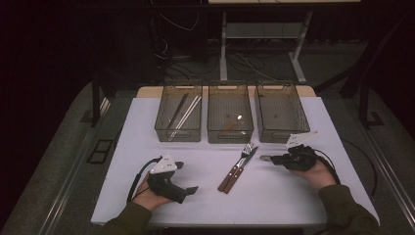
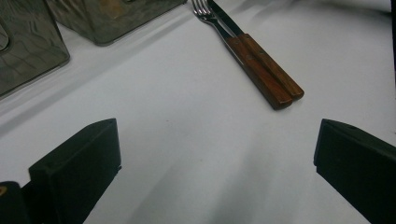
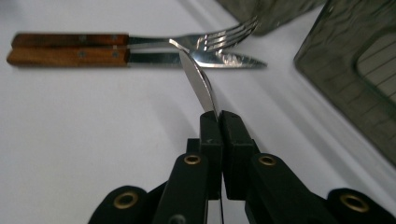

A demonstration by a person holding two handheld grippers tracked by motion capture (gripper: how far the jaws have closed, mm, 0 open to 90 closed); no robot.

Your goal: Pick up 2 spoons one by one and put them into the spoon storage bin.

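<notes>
The right claw [image 3: 218,116] sits closest to its own camera, its jaws pressed together on a thin metal blade [image 3: 196,77] that sticks out ahead of the tips; whether this is a knife or a spoon handle cannot be told. The pinch lands on the flat end of the piece, which likely keeps it from swivelling while it is carried. In the high view this claw [image 1: 274,158] lies on the right of the desk [image 1: 147,127], just near of the right bin [image 1: 282,111], so a drop into one of the bins looks like the aim.

Three bins stand in a row at the far side: the left bin [image 1: 179,111] holds long sticks, the middle bin [image 1: 230,112] a small shiny item. A fork [image 1: 241,164] and a knife [image 1: 240,172] lie side by side, touching, at mid-desk, just left of the held blade's tip.

The left claw [image 1: 188,178] rests near-left, jaws wide apart with nothing between them, the fork and knife [image 2: 264,70] ahead of it.
</notes>
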